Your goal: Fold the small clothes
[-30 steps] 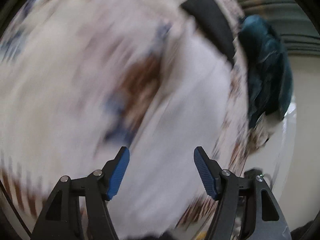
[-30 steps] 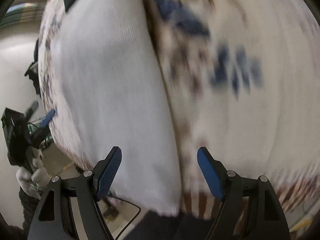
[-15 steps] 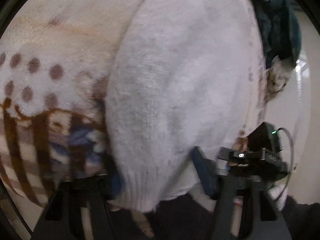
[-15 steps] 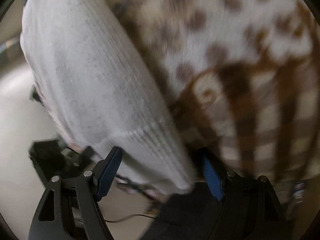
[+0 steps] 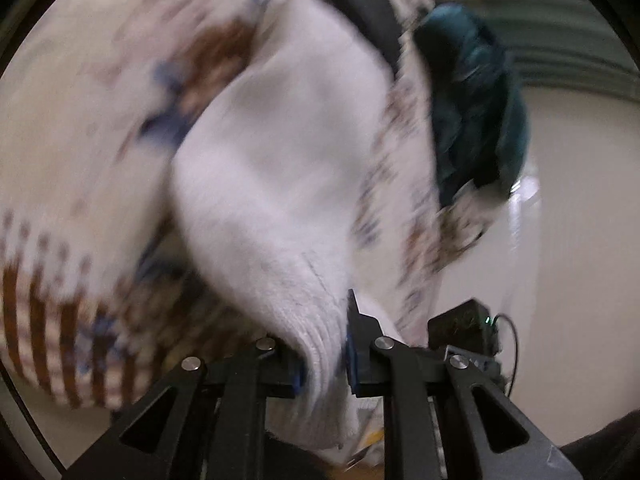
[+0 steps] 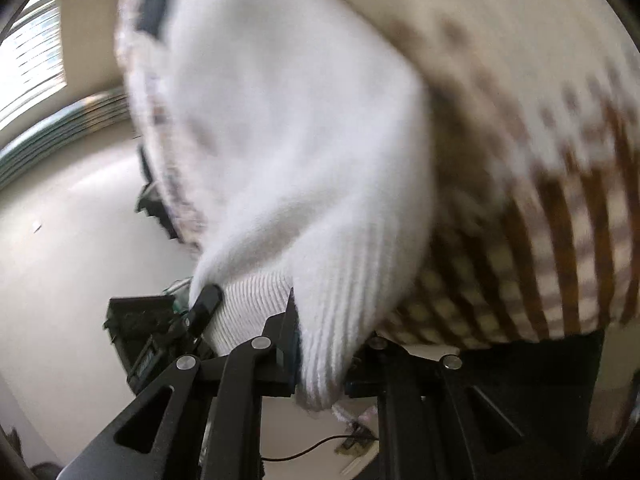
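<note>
Both grippers are clamped on the ribbed hem of a white knit (image 5: 280, 168), which lies over a patterned blanket (image 5: 60, 160). The left gripper (image 5: 322, 354) has its jaws nearly closed with the hem bunched between the blue pads; the right gripper (image 6: 318, 350) is pinched the same way on the hem, a thick roll of ribbing squeezed between its fingers. In the right wrist view the other gripper shows just beside this one on the hem, so the two grips sit close together.

The main risk, as I judge it, is that the two grips are too near each other on the hem: lifting or carrying it over would let the rest of the knit sag and fold crooked. A second risk is catching the blanket under the knit in a pinch and dragging it along; the views are motion-blurred, so whether any blanket cloth is caught cannot be told. The bulky ribbing could also slip out of a shallow bite if pulled hard.

The knit (image 6: 288, 128) is soft, fuzzy and thick, with fine vertical ribs along the hem and a smooth body. The blanket (image 6: 560, 220) is plush, cream with brown stripes, dots and blue marks. Beyond the knit, at the blanket's far edge, sits a crumpled dark teal garment (image 5: 476, 100)
</note>
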### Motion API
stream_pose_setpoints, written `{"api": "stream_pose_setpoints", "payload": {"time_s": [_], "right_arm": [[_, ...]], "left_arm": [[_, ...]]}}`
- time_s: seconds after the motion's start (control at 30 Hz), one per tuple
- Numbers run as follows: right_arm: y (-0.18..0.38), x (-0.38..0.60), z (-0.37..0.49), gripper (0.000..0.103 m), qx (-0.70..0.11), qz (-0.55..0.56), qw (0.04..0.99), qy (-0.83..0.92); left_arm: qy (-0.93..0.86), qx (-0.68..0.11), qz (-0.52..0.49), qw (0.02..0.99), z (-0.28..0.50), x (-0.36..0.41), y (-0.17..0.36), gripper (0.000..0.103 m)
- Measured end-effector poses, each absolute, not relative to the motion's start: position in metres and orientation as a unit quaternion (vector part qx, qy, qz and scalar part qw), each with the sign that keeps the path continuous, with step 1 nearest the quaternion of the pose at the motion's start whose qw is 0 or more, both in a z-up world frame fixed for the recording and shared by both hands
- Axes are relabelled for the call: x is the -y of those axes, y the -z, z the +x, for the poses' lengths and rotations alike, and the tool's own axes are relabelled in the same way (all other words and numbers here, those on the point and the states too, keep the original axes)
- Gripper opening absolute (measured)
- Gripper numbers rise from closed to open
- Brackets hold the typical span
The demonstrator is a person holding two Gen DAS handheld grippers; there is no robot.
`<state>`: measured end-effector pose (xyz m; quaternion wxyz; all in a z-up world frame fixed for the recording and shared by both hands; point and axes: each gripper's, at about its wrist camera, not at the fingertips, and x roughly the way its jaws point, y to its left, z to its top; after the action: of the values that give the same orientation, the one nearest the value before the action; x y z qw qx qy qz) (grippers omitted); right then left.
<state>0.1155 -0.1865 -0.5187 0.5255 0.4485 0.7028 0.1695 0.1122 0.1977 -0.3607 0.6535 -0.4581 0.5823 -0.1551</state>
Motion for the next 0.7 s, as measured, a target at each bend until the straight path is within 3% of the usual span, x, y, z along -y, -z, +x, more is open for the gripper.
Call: {"api": "stream_pose_setpoints", "payload": {"time_s": [0.2,0.37,0.47,0.53,0.6,0.67,0.7], "right_arm": [[0.452,0.169,0.223,0.016,-0.642,0.43,0.598,-0.213],[0.436,0.156,0.35,0.016,-0.599,0.412,0.65,-0.223],[0.454,0.158,0.409,0.018,-0.602,0.398,0.657,-0.216],[0.48,0.155,0.451,0.021,-0.613,0.413,0.642,-0.203],[0.494,0.168,0.48,0.037,-0.616,0.43,0.627,-0.205],[0.499,0.164,0.5,0.071,-0.608,0.445,0.623,-0.209],[0.497,0.178,0.502,0.076,-0.602,0.448,0.626,-0.213]], "left_arm": [[0.166,-0.527,-0.476,0.685,0.231,-0.205,0.34,0.013],[0.132,-0.525,-0.491,0.683,0.331,-0.209,0.37,0.016],[0.101,-0.529,-0.541,0.646,0.375,-0.22,0.405,0.034],[0.086,-0.512,-0.571,0.636,0.385,-0.228,0.413,0.065],[0.069,-0.475,-0.604,0.636,0.388,-0.239,0.417,0.065],[0.048,-0.461,-0.606,0.646,0.388,-0.248,0.414,0.066],[0.039,-0.46,-0.595,0.658,0.389,-0.251,0.411,0.066]]}}
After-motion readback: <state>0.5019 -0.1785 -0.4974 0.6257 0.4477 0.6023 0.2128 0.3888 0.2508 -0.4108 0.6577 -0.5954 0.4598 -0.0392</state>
